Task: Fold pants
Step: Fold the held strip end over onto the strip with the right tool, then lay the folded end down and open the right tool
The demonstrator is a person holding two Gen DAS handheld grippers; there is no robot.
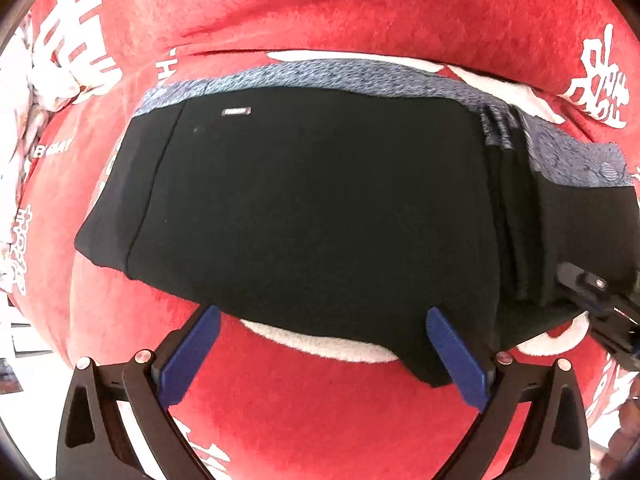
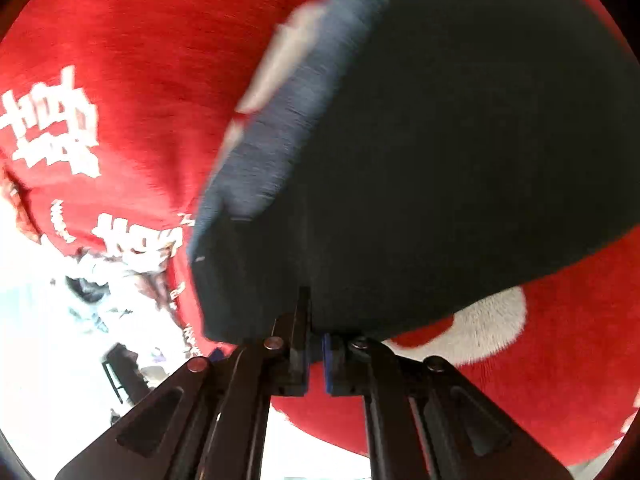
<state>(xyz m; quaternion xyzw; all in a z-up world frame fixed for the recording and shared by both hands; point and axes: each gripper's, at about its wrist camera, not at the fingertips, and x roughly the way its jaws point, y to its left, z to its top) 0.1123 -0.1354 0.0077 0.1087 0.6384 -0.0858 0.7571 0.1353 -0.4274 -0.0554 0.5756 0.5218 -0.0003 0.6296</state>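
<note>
Red plush fills almost everything I can see: a fleecy red blanket (image 1: 360, 12) printed with big white characters, soft and a little lumpy, so whatever I lay on it will sink rather than slide. At the far left of the left wrist view a crumpled white floral fabric (image 1: 24, 92) bunches past the blanket's edge, and beyond that the room washes out into bright glare (I can't make out any furniture worth naming).

The black pants (image 1: 312, 208) lie across the middle of the blanket, already doubled into a compact slab with a blue-grey patterned layer showing along the far edge. They look like light, limp knit: no stiffness, easy to drag, likely to sag and unfold if lifted by one point only. I judge the corners and the thick folded edge to be the best places to pinch, since several layers there give the pads something to bite.

My left gripper (image 1: 324, 344) hangs above the near edge with its blue pads spread wide and holding nothing. Further right, my right gripper (image 2: 316, 344) has its jaws pinched together on the pants' near hem, the cloth draping away from the pinch. That view is motion-blurred, so I can't tell how many layers it has caught.
</note>
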